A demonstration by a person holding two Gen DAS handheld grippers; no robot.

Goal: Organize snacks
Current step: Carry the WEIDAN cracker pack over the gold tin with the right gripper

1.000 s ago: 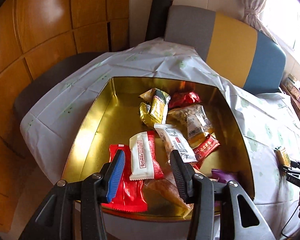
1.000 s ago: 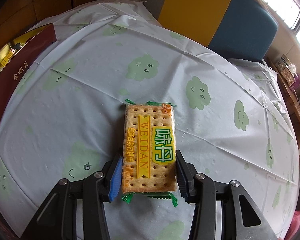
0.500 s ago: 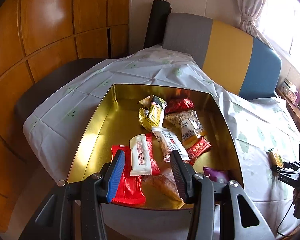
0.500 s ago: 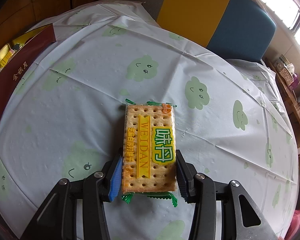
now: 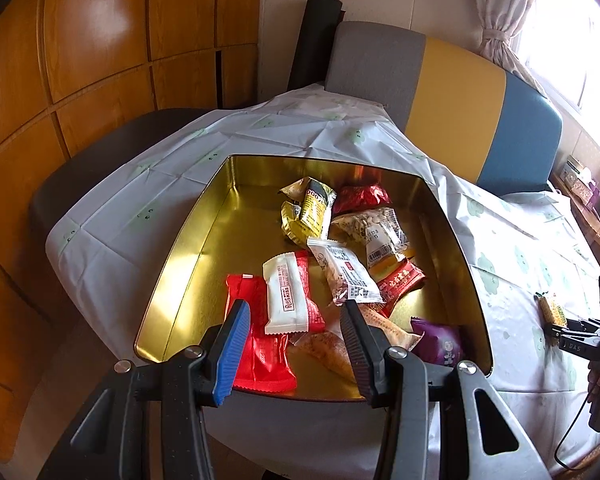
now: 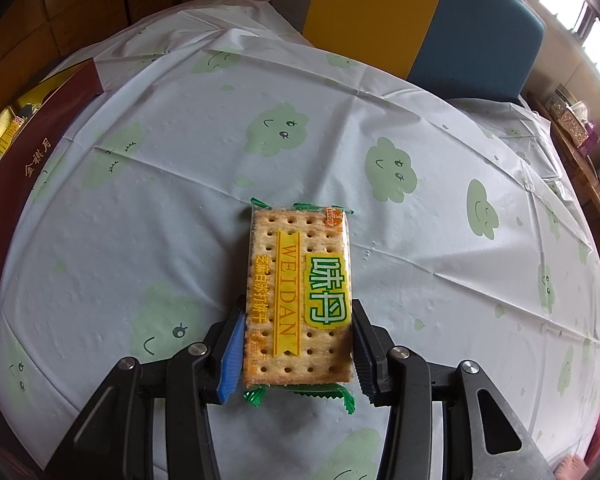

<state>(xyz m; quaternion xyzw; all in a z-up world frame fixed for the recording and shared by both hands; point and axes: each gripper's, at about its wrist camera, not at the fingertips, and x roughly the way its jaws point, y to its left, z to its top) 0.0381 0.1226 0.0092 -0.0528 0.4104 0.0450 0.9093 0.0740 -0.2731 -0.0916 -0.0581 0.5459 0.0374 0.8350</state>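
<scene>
A gold tin box (image 5: 204,256) sits on the table and holds several snack packets, among them a red packet (image 5: 260,344), a white and red bar (image 5: 286,296) and a purple packet (image 5: 440,342). My left gripper (image 5: 296,348) is open and empty above the box's near edge. My right gripper (image 6: 298,354) is shut on a yellow cracker packet (image 6: 300,292), held just above the cloud-print tablecloth (image 6: 180,184). The right gripper with the cracker packet (image 5: 552,312) also shows at the right in the left wrist view.
The box's dark red outer wall (image 6: 32,160) stands at the left in the right wrist view. A grey, yellow and blue chair back (image 5: 440,96) is behind the table. A dark chair (image 5: 100,152) stands at the left. Wooden panels (image 5: 100,40) cover the left wall.
My left gripper has drawn back and up from the box, so more of the box and table shows. The right gripper has stayed shut on the cracker packet, nearly still.
</scene>
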